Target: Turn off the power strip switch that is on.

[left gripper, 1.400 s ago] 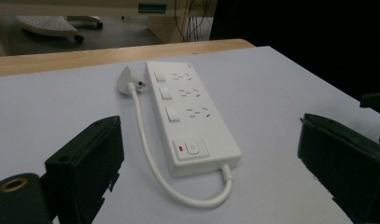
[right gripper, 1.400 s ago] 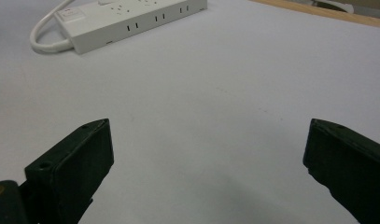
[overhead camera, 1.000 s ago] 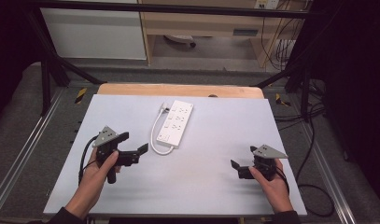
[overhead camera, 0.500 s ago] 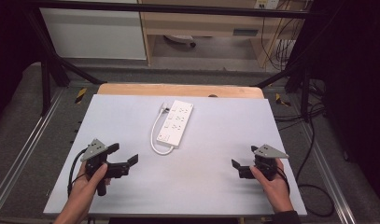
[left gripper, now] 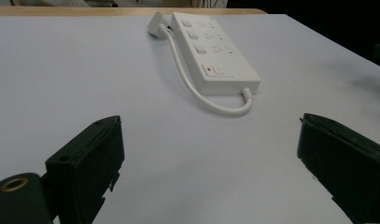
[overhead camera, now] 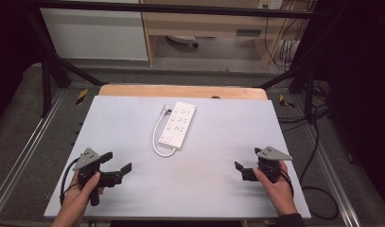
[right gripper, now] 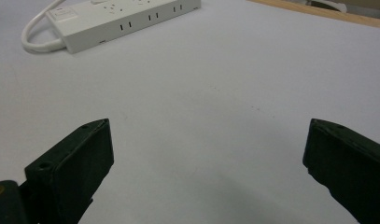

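A white power strip [overhead camera: 179, 124] lies at the middle back of the white tabletop [overhead camera: 218, 189], its white cable [overhead camera: 156, 140] looped along its left side back to a plug at its far end. My left gripper [overhead camera: 118, 161] hovers open at the near left, well short of the strip. In the left gripper view the strip [left gripper: 212, 52] lies ahead, beyond the open jaws [left gripper: 211, 158]. My right gripper [overhead camera: 247, 160] stands open at the near right. The right gripper view has the strip [right gripper: 127, 16] far off at upper left of its open jaws [right gripper: 206, 163], with nothing between them.
A wooden edge [overhead camera: 180, 91] runs along the table's far side. Metal rails [overhead camera: 24, 146] flank the table left and right. Black cables [overhead camera: 318, 194] lie on the floor at the right. A white cabinet [overhead camera: 95, 33] stands behind.
My left gripper has drawn back toward the near-left corner, away from the power strip, and stays open. The right gripper has held still.
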